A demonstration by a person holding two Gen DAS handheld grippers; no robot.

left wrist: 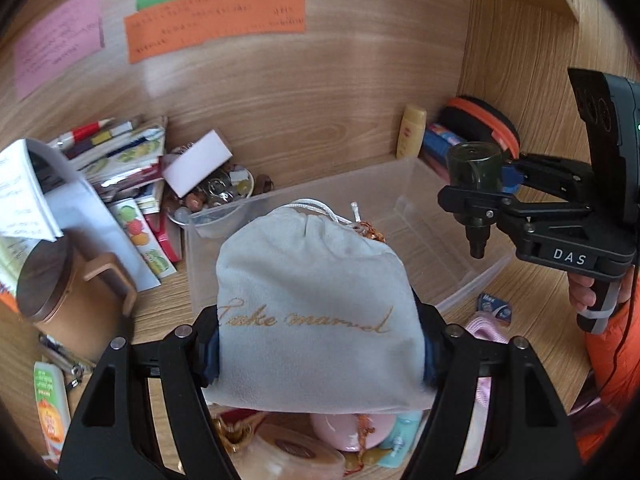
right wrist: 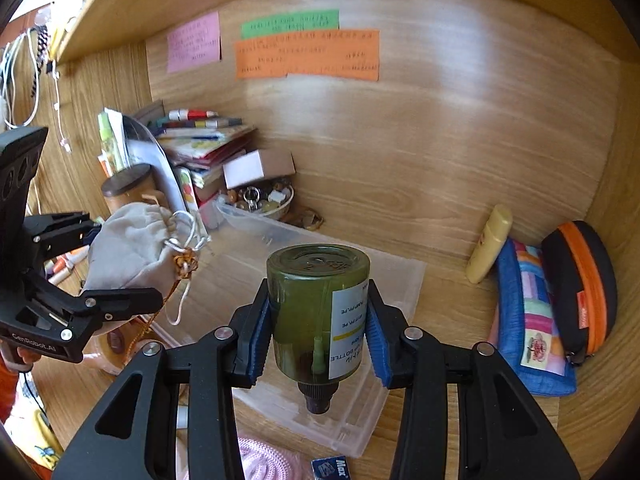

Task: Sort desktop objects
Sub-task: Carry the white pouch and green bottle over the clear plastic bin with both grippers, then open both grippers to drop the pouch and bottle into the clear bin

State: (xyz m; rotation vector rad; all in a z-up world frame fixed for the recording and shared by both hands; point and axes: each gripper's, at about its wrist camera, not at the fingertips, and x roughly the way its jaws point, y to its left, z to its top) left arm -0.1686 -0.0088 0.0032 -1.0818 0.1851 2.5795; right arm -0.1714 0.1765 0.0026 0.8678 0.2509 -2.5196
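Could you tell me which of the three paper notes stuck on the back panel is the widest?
The orange note, below the green note; it spans far wider than that or the pink note.

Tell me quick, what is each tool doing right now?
Left tool: closed on the grey drawstring pouch.
Right tool: closed on the green bottle, held upside down.

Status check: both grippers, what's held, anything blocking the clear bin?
Left gripper shut on grey drawstring pouch. Right gripper shut on green bottle, cap down. Both above clear bin; nothing seen blocking.
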